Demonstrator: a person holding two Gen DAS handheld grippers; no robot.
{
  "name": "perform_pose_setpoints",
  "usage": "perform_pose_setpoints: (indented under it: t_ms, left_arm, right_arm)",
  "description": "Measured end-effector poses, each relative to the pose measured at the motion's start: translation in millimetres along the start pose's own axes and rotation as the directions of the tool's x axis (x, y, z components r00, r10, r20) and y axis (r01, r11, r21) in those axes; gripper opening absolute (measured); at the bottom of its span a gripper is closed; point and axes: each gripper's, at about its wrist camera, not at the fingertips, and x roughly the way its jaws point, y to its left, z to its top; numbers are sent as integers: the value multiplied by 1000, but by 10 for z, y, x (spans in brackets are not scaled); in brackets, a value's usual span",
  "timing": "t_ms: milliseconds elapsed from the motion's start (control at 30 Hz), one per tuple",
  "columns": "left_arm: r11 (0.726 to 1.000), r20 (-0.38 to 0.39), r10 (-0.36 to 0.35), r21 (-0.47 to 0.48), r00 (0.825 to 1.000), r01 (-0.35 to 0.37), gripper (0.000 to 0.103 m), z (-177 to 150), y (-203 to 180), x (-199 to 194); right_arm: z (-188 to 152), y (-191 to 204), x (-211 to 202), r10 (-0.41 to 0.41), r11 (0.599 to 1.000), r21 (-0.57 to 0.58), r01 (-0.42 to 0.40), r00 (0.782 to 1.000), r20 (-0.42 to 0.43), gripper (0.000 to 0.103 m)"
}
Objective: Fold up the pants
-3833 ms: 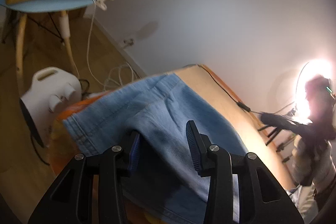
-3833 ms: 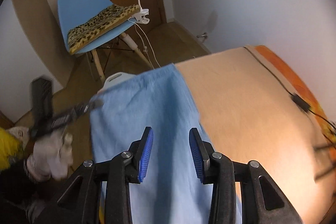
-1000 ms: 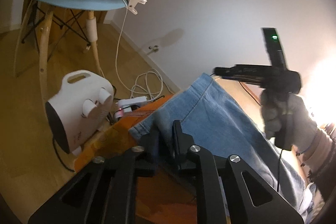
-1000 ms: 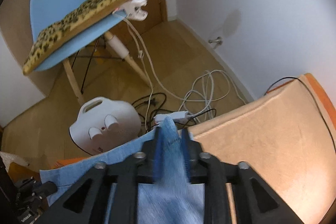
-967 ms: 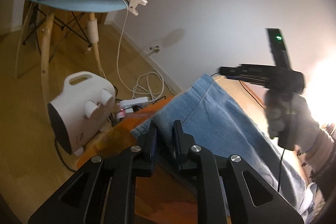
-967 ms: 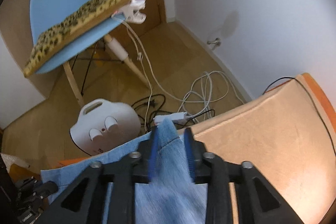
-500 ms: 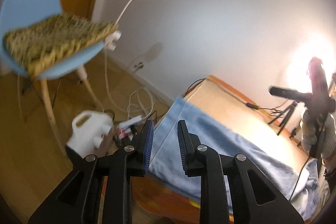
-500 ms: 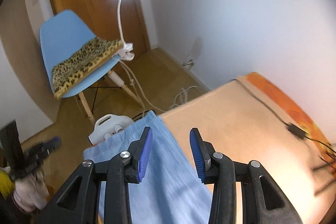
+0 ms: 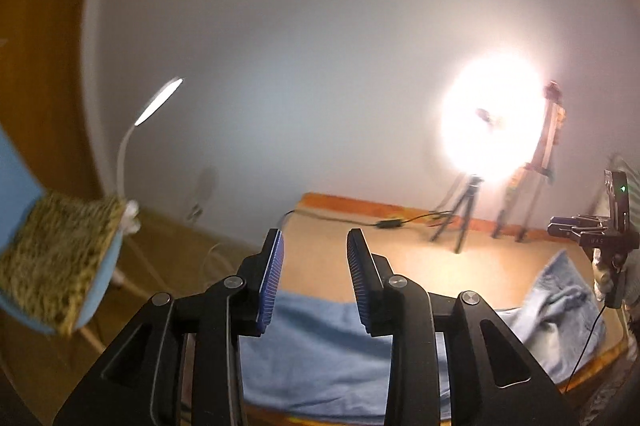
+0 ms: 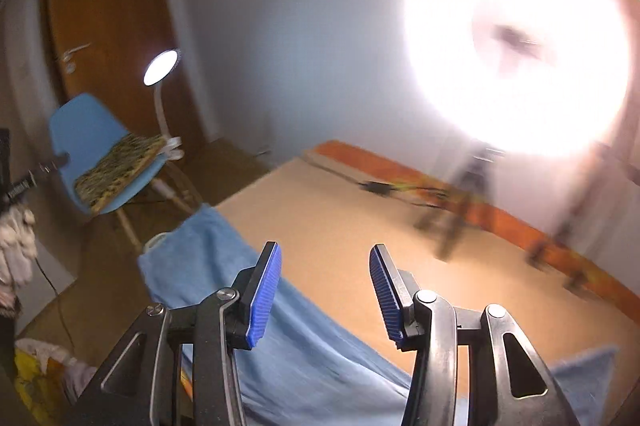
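Across the tan table top (image 9: pixel 420 258) the blue denim pants (image 9: pixel 320 346) lie stretched along the near edge, flat at the left end, bunched and wrinkled at the right end by the corner. Same pants in the right wrist view (image 10: pixel 304 338): a long strip running from the far-left table corner toward the camera and past it. Table has an orange border (image 10: pixel 400 162) along the wall side; a black cable with an adapter block (image 9: pixel 390 224) runs over it near the wall.

Left gripper (image 9: pixel 315 280) is above the pants, jaws opening, narrow gap, nothing between the blue pads; fabric is only seen below. Right gripper (image 10: pixel 325 296) is also over the table, jaws opening, gap somewhat wider, empty, pads touch no cloth. In the left wrist view the right gripper (image 9: pixel 596 238) shows at the far right edge, held in a gloved hand (image 9: pixel 608 274) above the bunched end of the pants.

Room: white wall (image 9: pixel 320 66), very bright ring light (image 10: pixel 516 42) on a tripod (image 9: pixel 464 214) standing on the far side of the table, glare blows out its centre. Blue chair (image 10: pixel 84 130) with a leopard-print cushion (image 10: pixel 120 162) at left, white clip lamp (image 10: pixel 160 62) lit and clamped to the seat. Wooden door (image 10: pixel 104 10) behind the chair, wood floor (image 9: pixel 180 254). Both frames motion-blurred.
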Motion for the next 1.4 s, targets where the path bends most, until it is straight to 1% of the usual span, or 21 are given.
perform_pose_setpoints:
  t_ms: [133, 200, 267, 367, 400, 467, 500, 533, 567, 667, 700, 767, 833, 867, 933, 1067, 1100, 1133, 1233, 1367, 1400]
  left_arm:
    - [991, -25, -114, 61, 993, 115, 38, 75, -565, 209]
    - [982, -41, -171, 76, 984, 174, 39, 43, -825, 348]
    - [969, -66, -231, 81, 971, 235, 41, -23, -1096, 518]
    - [944, -116, -311, 77, 943, 321, 43, -177, -1515, 788]
    - [933, -136, -341, 68, 930, 352, 44, -271, -1669, 905]
    - [918, -162, -380, 51, 911, 393, 46, -400, -1888, 1046]
    - [909, -177, -402, 41, 899, 414, 47, -485, -2015, 1128]
    - [896, -203, -430, 25, 880, 443, 47, -618, -2159, 1240]
    - [889, -219, -442, 20, 870, 457, 47, -667, -2256, 1297]
    - [864, -293, -478, 9, 828, 503, 48, -1002, -2638, 1494]
    - [860, -308, -484, 5, 819, 510, 48, -1074, -2696, 1505]
    - [848, -345, -502, -19, 793, 529, 48, -1280, -2832, 1580]
    - [841, -402, -504, -29, 764, 540, 48, -1523, -2977, 1711]
    - [840, -420, -501, -27, 757, 542, 48, -1559, -3013, 1720]
    - [834, -467, -493, -14, 734, 551, 48, -1720, -3103, 1790]
    - [825, -519, -481, 5, 707, 565, 48, -1860, -3195, 1915]
    - [822, -522, -482, 8, 703, 569, 48, -1865, -3204, 1933]
    - [818, -527, -481, 19, 701, 576, 48, -1870, -3230, 1943]
    - [809, -539, -480, 33, 692, 586, 48, -1893, -3255, 1971]
    - [805, -551, -475, 42, 686, 591, 48, -1910, -3235, 2023]
    - [804, -556, -473, 46, 684, 593, 48, -1923, -3233, 2035]
  right_arm:
    - [-291, -559, -420, -99, 991, 90, 98, 995, 2, 48]
    - [-442, -792, -585, -143, 982, 128, 142, 990, 0, 48]
    - [-602, -1056, -752, -180, 969, 172, 179, 984, -10, 48]
    - [-839, -1416, -978, -232, 944, 232, 234, 972, -34, 48]
    - [-918, -1540, -1052, -248, 936, 248, 250, 968, -42, 49]
    - [-1062, -1774, -1179, -279, 916, 283, 284, 958, -59, 51]
    - [-1102, -1854, -1202, -287, 909, 295, 293, 956, -66, 54]
    - [-1161, -1965, -1224, -295, 898, 318, 304, 952, -78, 56]
    - [-1201, -2019, -1226, -297, 892, 329, 308, 951, -85, 57]
    - [-1275, -2200, -1145, -301, 870, 370, 327, 945, -129, 60]
    - [-1288, -2267, -1099, -303, 861, 381, 335, 942, -145, 63]
    - [-1310, -2382, -951, -298, 847, 404, 345, 938, -176, 64]
    - [-1332, -2487, -808, -298, 828, 431, 359, 932, -205, 64]
    - [-1339, -2526, -730, -296, 819, 443, 365, 930, -220, 64]
    - [-1331, -2601, -509, -288, 801, 465, 377, 923, -253, 64]
    - [-1304, -2758, -69, -266, 759, 516, 397, 912, -311, 64]
    - [-1287, -2793, 39, -272, 744, 523, 416, 903, -332, 64]
    - [-1269, -2821, 127, -279, 732, 524, 435, 893, -353, 64]
    - [-1232, -2930, 370, -312, 682, 526, 507, 853, -418, 64]
    - [-1197, -3059, 562, -353, 628, 522, 577, 809, -470, 64]
    - [-1196, -3090, 623, -370, 612, 510, 604, 789, -491, 64]
